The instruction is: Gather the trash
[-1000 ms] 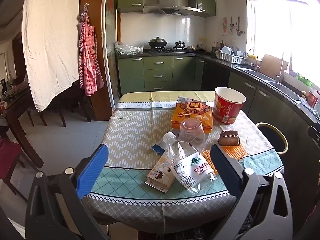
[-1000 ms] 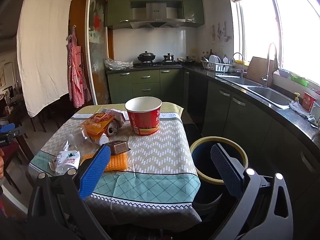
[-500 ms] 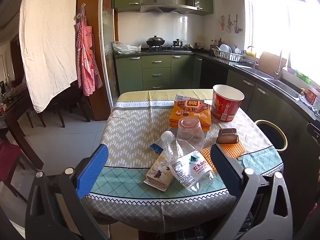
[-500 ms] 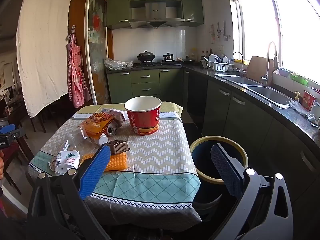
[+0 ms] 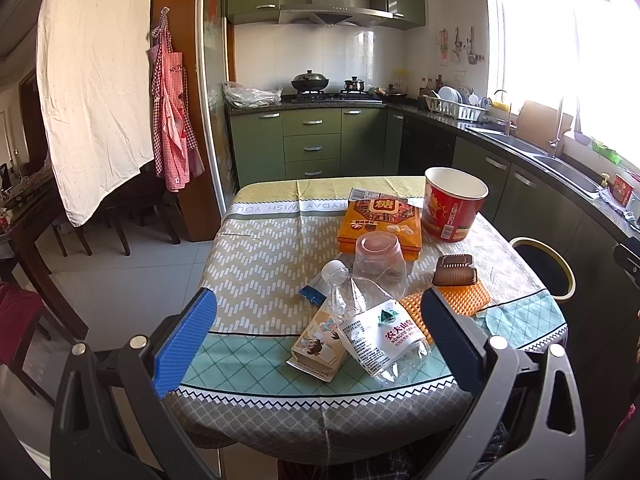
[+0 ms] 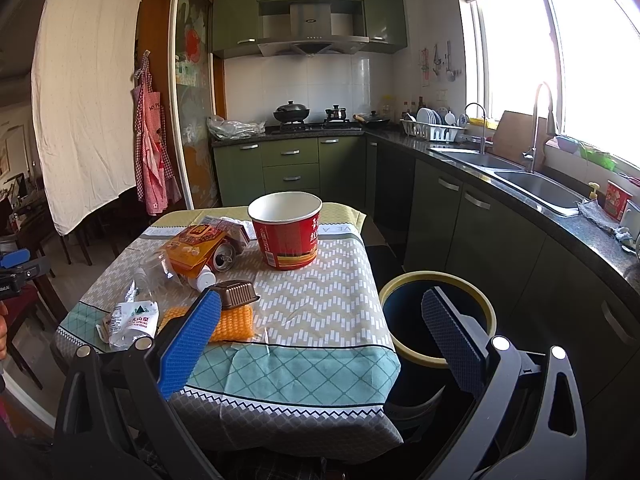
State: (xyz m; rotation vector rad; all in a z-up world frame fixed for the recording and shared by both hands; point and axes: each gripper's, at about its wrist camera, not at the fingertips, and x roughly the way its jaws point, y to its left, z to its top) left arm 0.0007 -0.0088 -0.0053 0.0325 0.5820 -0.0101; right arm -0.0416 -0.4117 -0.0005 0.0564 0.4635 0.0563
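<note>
Little has shifted since a second ago except the left tongs (image 5: 316,336) easing back slightly, both tongs spread and empty, facing the crushed bottle (image 5: 374,328) on the worktop (image 5: 256,264); next, pinch it toward the bin (image 6: 438,316) alongside.

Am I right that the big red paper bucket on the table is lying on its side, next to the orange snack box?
Not quite. The red paper bucket stands upright with its open mouth facing up, as the right wrist view shows. The rest holds: it sits on the table right beside the orange snack box.
</note>
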